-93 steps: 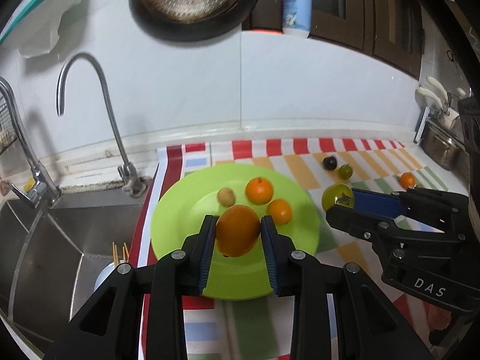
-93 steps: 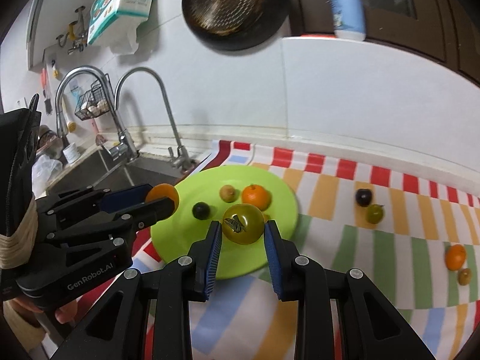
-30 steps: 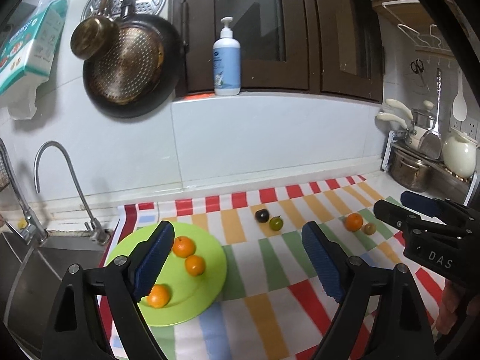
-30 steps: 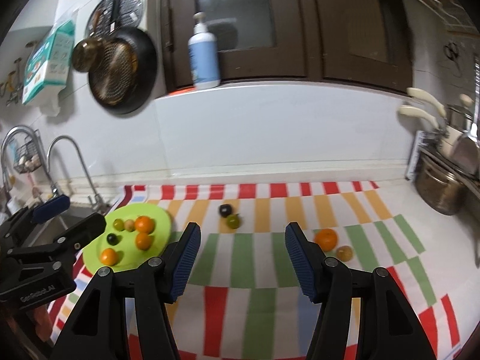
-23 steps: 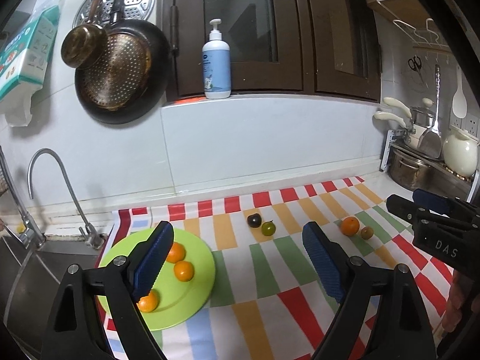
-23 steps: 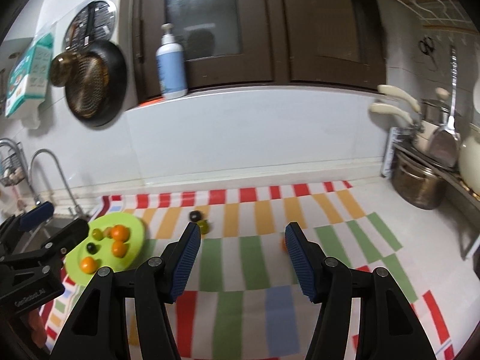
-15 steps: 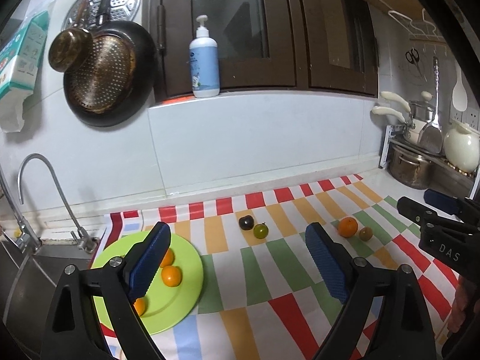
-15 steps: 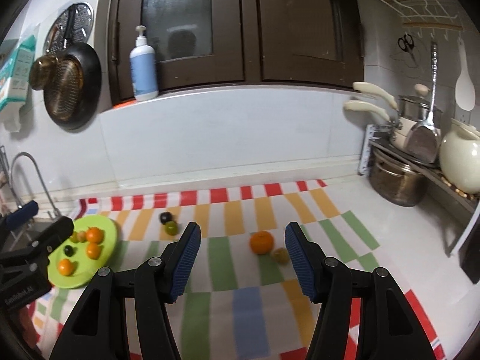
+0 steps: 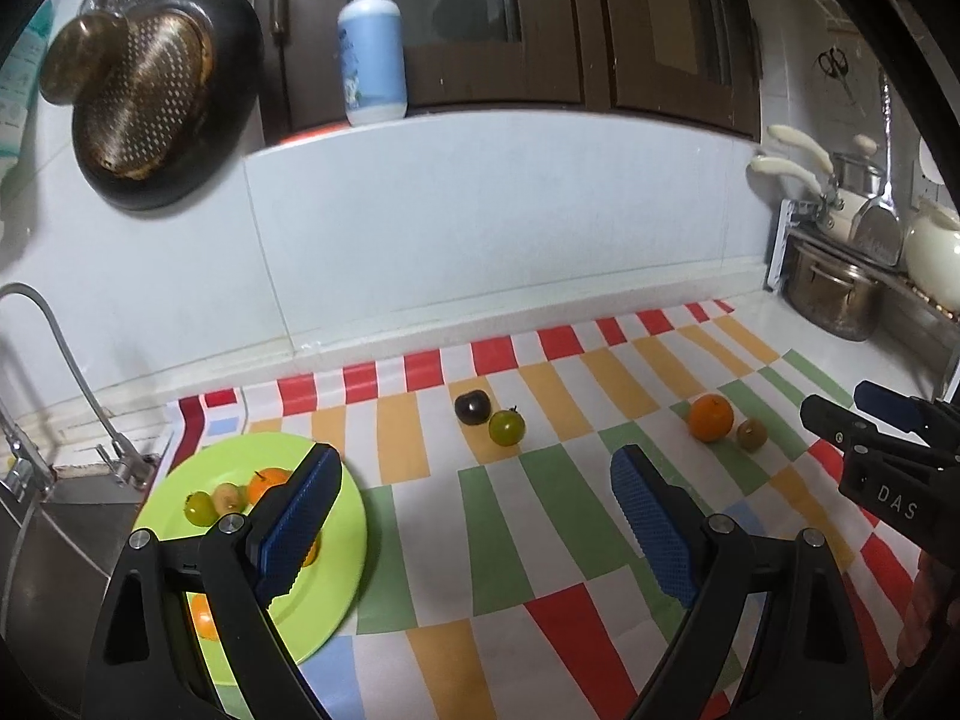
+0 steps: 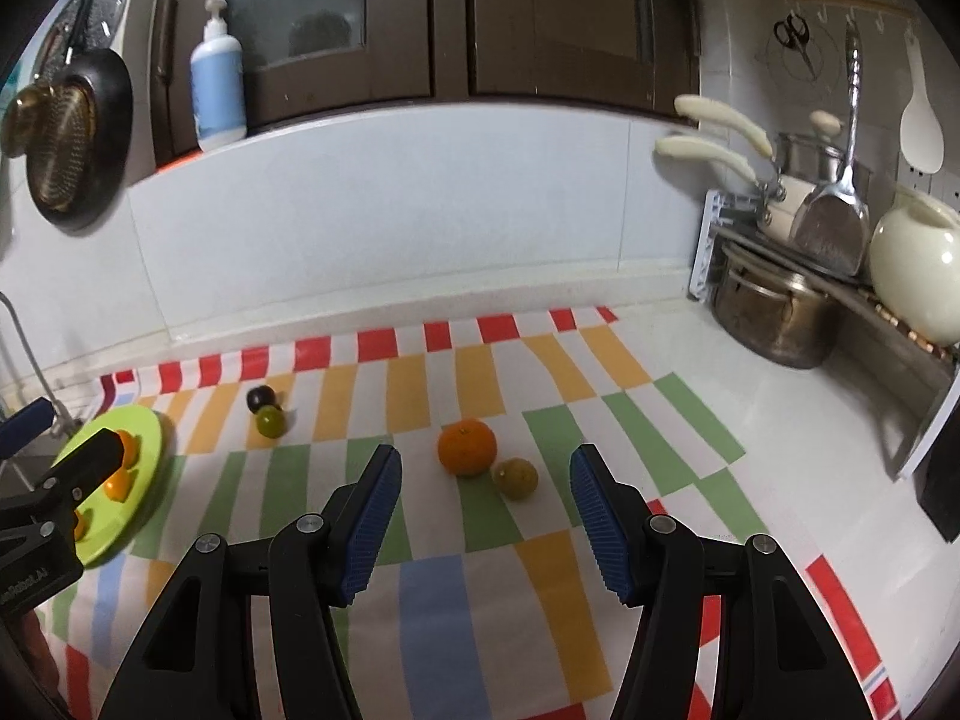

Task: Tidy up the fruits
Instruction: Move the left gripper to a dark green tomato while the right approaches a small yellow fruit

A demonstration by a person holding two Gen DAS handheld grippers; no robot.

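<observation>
A lime green plate [image 9: 342, 564] on the striped cloth holds several small fruits, orange and green; it also shows in the right wrist view [image 10: 147, 474]. On the cloth lie a dark plum [image 9: 472, 407] next to a green tomato [image 9: 506, 426], and an orange [image 10: 466, 446] next to a small brownish-green fruit [image 10: 515, 478]. My left gripper [image 9: 474, 522] is open and empty, held above the cloth right of the plate. My right gripper [image 10: 483, 510] is open and empty, with the orange and the brownish-green fruit just ahead between its fingers.
A sink with a tap [image 9: 66, 372] lies left of the plate. A steel pot [image 10: 774, 318], a white jug [image 10: 915, 276] and hanging utensils stand at the right. A soap bottle [image 9: 371, 48] sits on the ledge; a pan [image 9: 150, 102] hangs on the wall.
Both grippers let go of their fruits on the plate, opened and drew back. The right gripper has since swung right and closer to the orange pair.
</observation>
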